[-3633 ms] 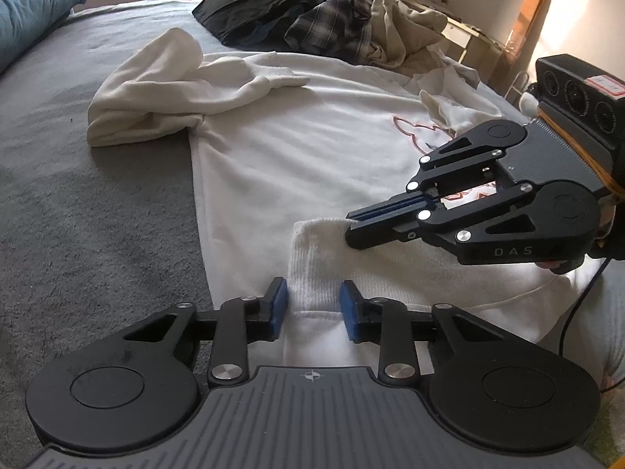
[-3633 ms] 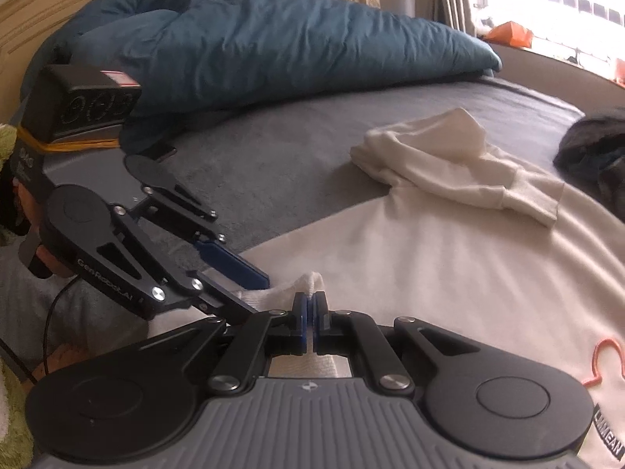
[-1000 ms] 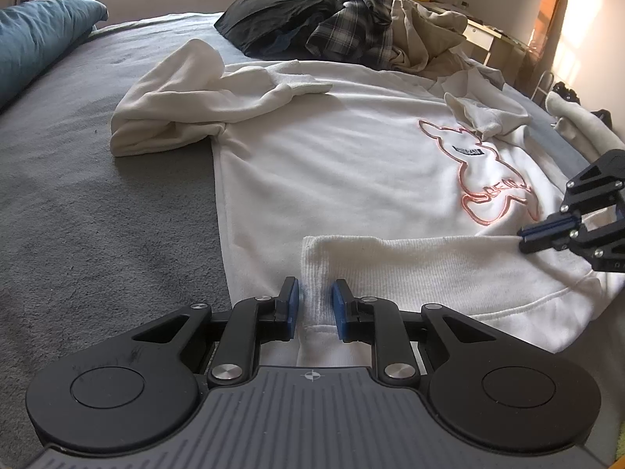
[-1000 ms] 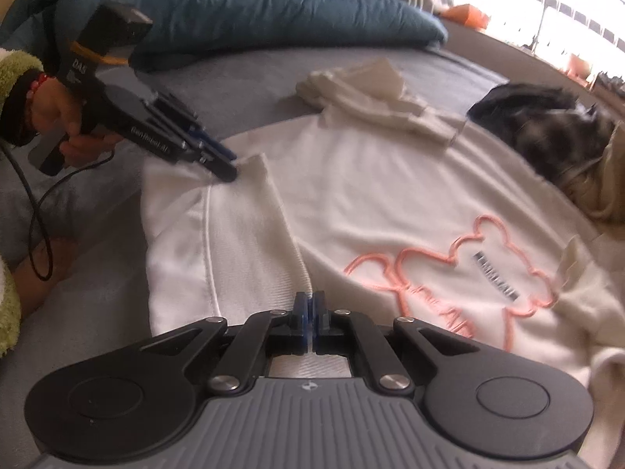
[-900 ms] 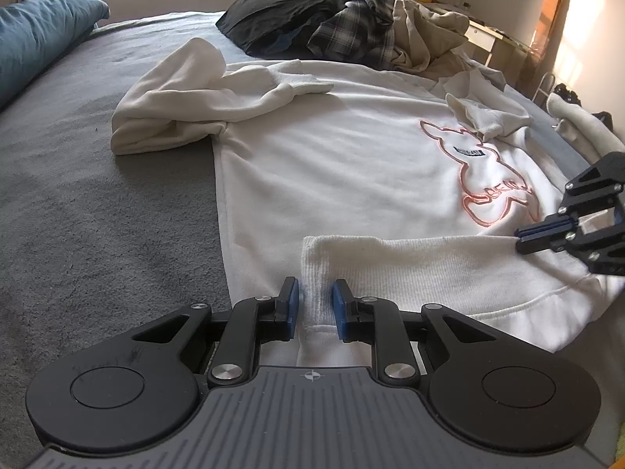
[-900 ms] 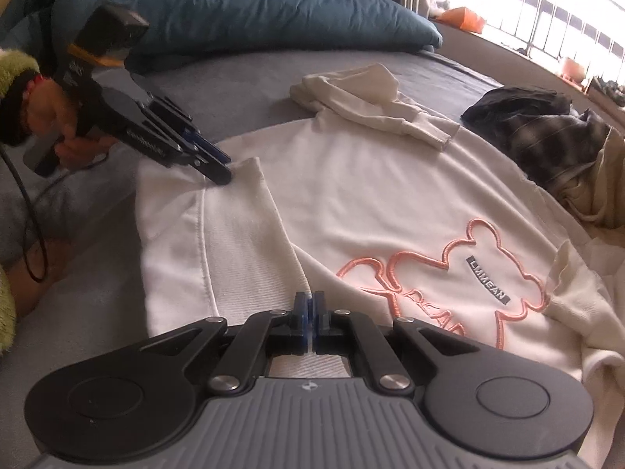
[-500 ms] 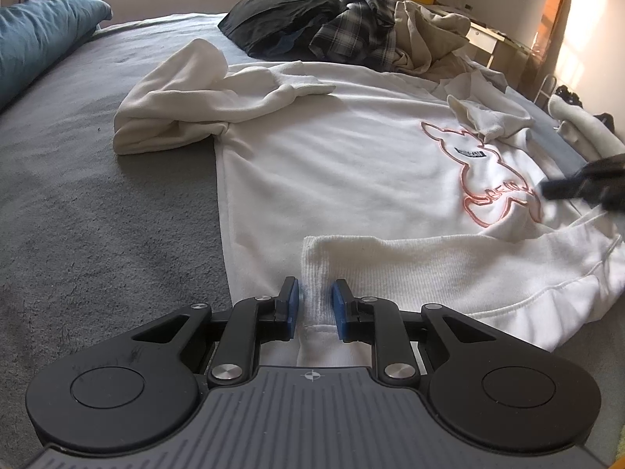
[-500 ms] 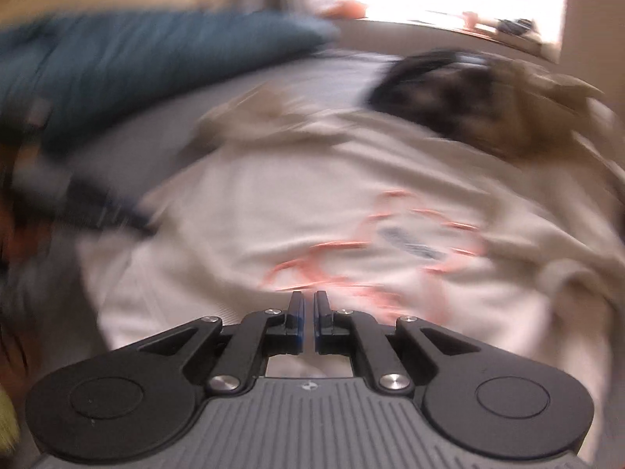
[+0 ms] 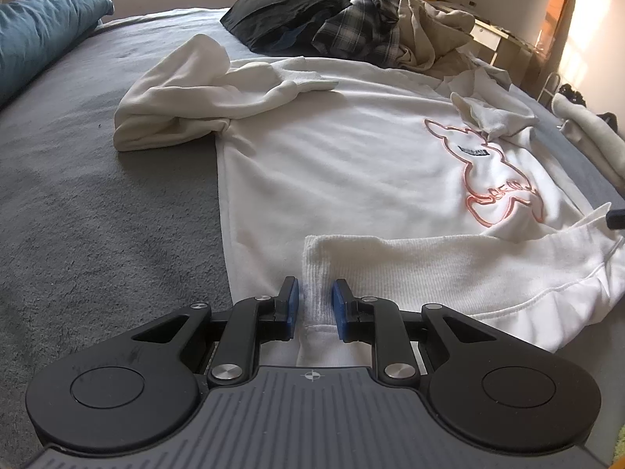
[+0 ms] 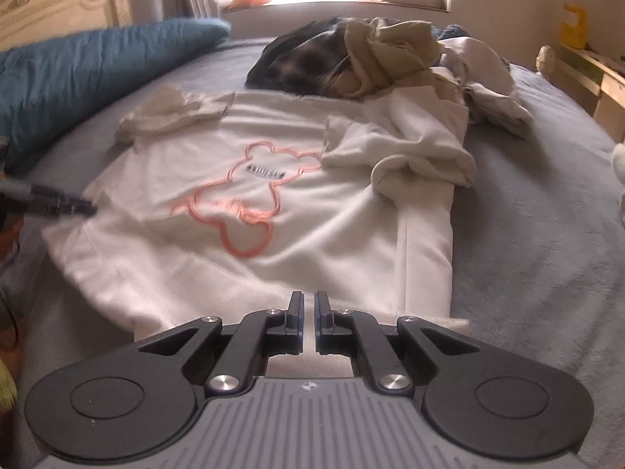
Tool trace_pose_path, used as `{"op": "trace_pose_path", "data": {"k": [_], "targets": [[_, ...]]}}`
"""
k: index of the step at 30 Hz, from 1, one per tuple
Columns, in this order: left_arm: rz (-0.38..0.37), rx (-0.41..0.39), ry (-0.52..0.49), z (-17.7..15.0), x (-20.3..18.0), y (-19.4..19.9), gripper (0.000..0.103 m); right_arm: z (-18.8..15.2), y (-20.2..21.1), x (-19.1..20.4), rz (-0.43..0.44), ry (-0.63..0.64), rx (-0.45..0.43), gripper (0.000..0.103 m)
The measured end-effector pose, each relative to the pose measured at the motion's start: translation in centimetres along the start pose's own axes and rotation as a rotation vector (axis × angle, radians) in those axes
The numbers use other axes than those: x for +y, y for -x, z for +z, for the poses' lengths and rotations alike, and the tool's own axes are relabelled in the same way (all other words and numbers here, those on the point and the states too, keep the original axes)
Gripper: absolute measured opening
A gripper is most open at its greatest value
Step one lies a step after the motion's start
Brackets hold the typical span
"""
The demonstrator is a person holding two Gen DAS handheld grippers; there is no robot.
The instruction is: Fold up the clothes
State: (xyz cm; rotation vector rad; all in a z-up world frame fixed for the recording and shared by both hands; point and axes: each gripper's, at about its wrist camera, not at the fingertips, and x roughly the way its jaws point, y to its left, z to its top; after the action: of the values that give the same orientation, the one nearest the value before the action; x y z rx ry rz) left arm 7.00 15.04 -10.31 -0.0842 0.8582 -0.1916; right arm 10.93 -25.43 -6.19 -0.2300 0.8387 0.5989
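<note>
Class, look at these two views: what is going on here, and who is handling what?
A person with a hand-held gripper in each hand is folding a white sweatshirt laid flat on a grey bed. The bottom hem is turned up over the front. The left gripper has the hem's corner between its pads. The right gripper is at the sweatshirt's other side, its jaws nearly shut; whether they pinch fabric is unclear. Both sleeves lie bunched, and a pile of other clothes waits beyond.

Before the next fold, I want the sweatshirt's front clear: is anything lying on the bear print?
Yes. The sweatshirt's own bunched right sleeve lies across the chest, its cuff overlapping the upper edge of the bear print. The folded-up hem stops short of the print.
</note>
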Motion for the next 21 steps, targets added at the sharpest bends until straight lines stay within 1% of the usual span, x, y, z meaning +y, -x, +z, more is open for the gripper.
{"op": "trace_pose_path", "data": {"k": [3, 6, 8, 12, 15, 16, 17, 19, 21], "targets": [[0.000, 0.008, -0.007, 0.1, 0.0, -0.1, 0.021, 0.3, -0.8, 1.3, 0.028, 0.106, 0.008, 0.005], [0.003, 0.013, -0.012, 0.2, -0.1, -0.1, 0.021, 1.3, -2.0, 2.7, 0.069, 0.239, 0.005, 0.005], [0.005, 0.014, -0.015, 0.2, -0.1, -0.1, 0.021, 1.9, -3.1, 3.0, 0.108, 0.301, 0.045, 0.005], [0.005, 0.016, -0.015, 0.3, -0.1, -0.1, 0.021, 2.6, -4.7, 3.3, 0.144, 0.438, 0.140, 0.005], [0.005, 0.018, -0.016, 0.3, -0.1, -0.2, 0.021, 3.0, -4.9, 2.9, 0.164, 0.485, 0.190, 0.007], [0.005, 0.018, -0.015, 0.3, -0.1, -0.1, 0.021, 3.0, -5.0, 2.8, 0.170, 0.497, 0.206, 0.011], [0.005, 0.018, -0.013, 0.4, -0.1, -0.1, 0.021, 3.1, -5.1, 2.7, 0.172, 0.511, 0.218, 0.020], [0.003, 0.019, -0.009, 0.4, -0.1, -0.2, 0.021, 3.2, -5.3, 2.4, 0.186, 0.530, 0.243, 0.031], [0.000, 0.019, -0.005, 0.4, 0.0, -0.2, 0.021, 3.3, -5.6, 2.1, 0.208, 0.544, 0.269, 0.031]]}}
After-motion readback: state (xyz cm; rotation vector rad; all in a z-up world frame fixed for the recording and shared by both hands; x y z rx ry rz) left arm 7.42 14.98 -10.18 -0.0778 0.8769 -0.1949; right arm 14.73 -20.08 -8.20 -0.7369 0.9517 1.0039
